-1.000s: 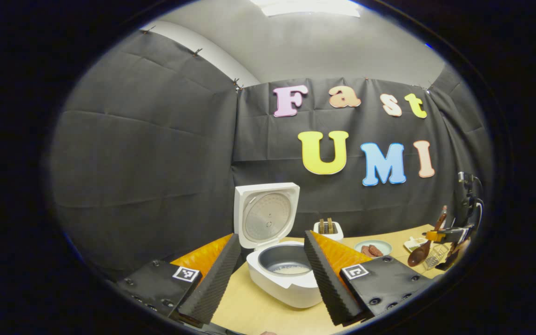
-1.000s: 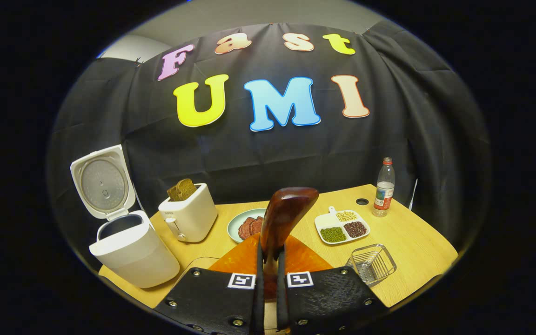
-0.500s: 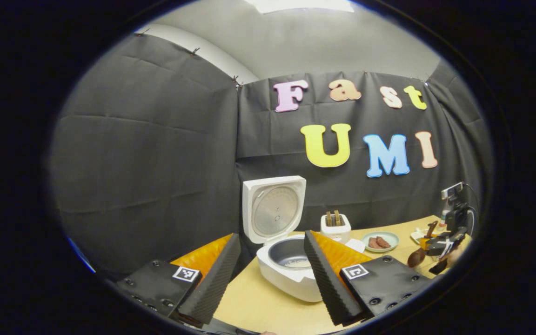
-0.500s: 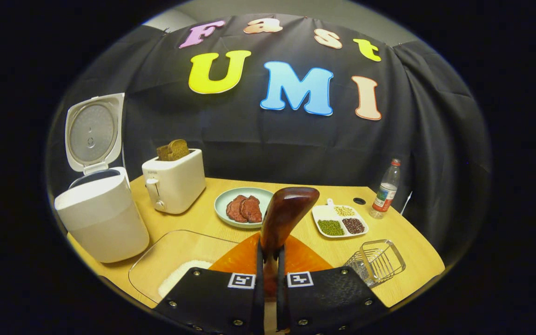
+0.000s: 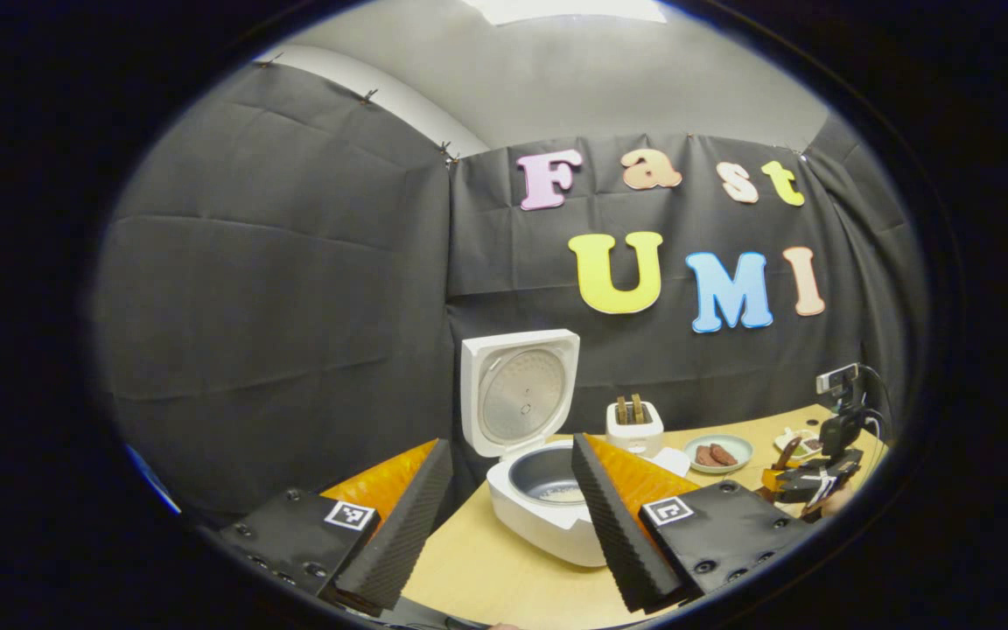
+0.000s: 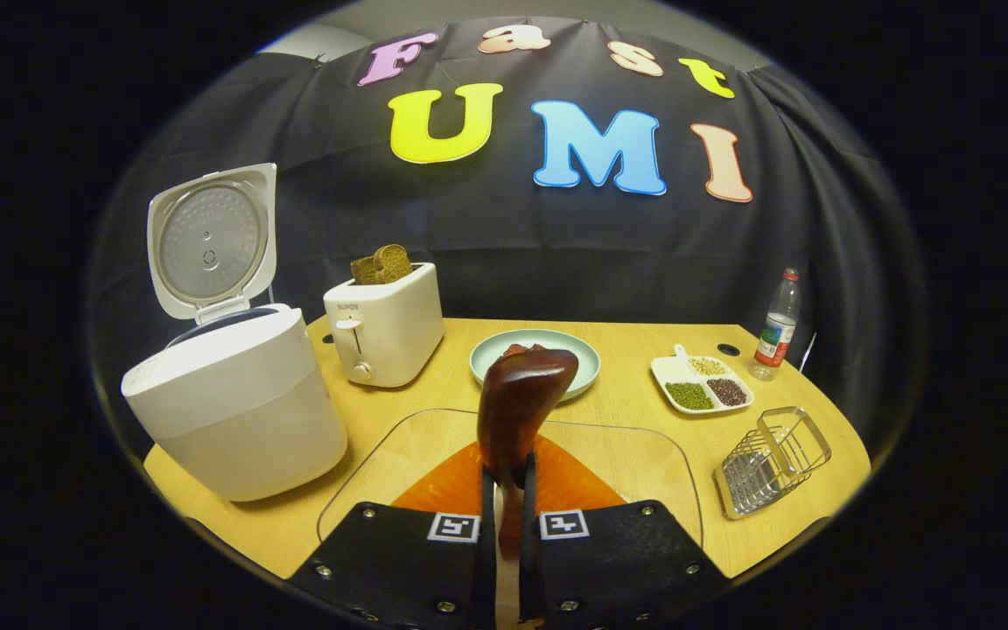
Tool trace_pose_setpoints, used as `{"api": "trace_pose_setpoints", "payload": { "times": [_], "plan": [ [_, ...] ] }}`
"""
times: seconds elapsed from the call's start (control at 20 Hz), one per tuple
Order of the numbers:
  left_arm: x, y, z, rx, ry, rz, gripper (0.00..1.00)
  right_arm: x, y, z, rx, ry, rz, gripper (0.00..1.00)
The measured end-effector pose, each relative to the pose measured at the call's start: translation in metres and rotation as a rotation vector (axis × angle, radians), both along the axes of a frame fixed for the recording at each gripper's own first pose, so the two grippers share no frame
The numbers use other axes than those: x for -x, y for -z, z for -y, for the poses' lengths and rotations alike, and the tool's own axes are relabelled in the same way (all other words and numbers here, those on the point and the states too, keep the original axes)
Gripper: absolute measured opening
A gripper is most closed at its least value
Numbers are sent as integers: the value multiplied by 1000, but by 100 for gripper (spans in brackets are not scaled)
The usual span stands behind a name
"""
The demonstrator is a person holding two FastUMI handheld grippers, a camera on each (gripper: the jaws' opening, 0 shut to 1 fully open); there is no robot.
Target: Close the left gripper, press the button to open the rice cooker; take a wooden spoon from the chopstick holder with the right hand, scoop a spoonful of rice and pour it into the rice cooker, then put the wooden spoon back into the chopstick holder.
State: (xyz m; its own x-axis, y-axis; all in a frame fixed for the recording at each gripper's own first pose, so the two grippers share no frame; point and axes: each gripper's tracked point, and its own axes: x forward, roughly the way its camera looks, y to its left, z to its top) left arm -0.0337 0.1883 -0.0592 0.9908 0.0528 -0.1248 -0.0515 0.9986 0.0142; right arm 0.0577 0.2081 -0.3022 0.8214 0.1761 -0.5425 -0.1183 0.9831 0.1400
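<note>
R claw [image 6: 504, 525] grips wooden spoon [image 6: 517, 411], prob. empty.

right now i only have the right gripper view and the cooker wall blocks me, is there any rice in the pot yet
Observer: Yes. The left gripper view looks down into the open rice cooker, and a thin pale layer of rice lies at the bottom of its pot.
Operator: ok and what's that side holding
Observer: Nothing. The left gripper is open, its fingers wide apart, with the cooker framed between them.
</note>
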Motion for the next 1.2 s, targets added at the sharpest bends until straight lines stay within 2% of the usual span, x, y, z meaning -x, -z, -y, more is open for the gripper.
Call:
{"api": "trace_pose_setpoints", "payload": {
  "times": [0.1, 0.25, 0.3, 0.4, 0.45, 0.5, 0.55, 0.6, 0.85, 1.05, 1.1, 1.15, 1.2],
  "plan": [
    [1, 1, -1, 3, -1, 0, 95, 3, -1, -2, -128, 39, -39, 11],
    [3, 6, -3, -1, -3, -13, 92, 3, 2, 9, -328, 149, -116, 11],
    [4, 3, -5, -6, -7, -9, 99, 2, 4, 14, -389, 186, -143, 11],
    [6, -2, -8, -10, -14, 3, 96, 1, 9, 26, -499, 253, -192, 11],
    [6, -3, -7, -10, -15, 7, 99, 1, 10, 32, -562, 287, -214, 11],
    [6, -5, -8, -14, -14, 9, 95, 0, 9, 36, -620, 322, -226, 11],
    [7, -6, -7, -21, -15, 11, 96, -1, 6, 41, -670, 343, -232, 11],
    [8, -7, -8, -29, -16, 12, 92, -2, 1, 44, -714, 355, -231, 11],
    [8, -13, -9, -21, -23, 31, 95, -13, -35, 52, -831, 366, -195, 11],
    [9, -15, -11, -36, -26, 42, 99, -21, -72, 42, -968, 339, -183, 11],
    [10, -15, -12, -33, -27, 43, 95, -23, -80, 39, -987, 333, -179, 11],
    [10, -14, -12, -30, -28, 42, 99, -26, -88, 34, -1004, 320, -171, 10],
    [11, -14, -14, -28, -31, 43, 95, -26, -95, 29, -1016, 305, -166, 11]
  ]
}}
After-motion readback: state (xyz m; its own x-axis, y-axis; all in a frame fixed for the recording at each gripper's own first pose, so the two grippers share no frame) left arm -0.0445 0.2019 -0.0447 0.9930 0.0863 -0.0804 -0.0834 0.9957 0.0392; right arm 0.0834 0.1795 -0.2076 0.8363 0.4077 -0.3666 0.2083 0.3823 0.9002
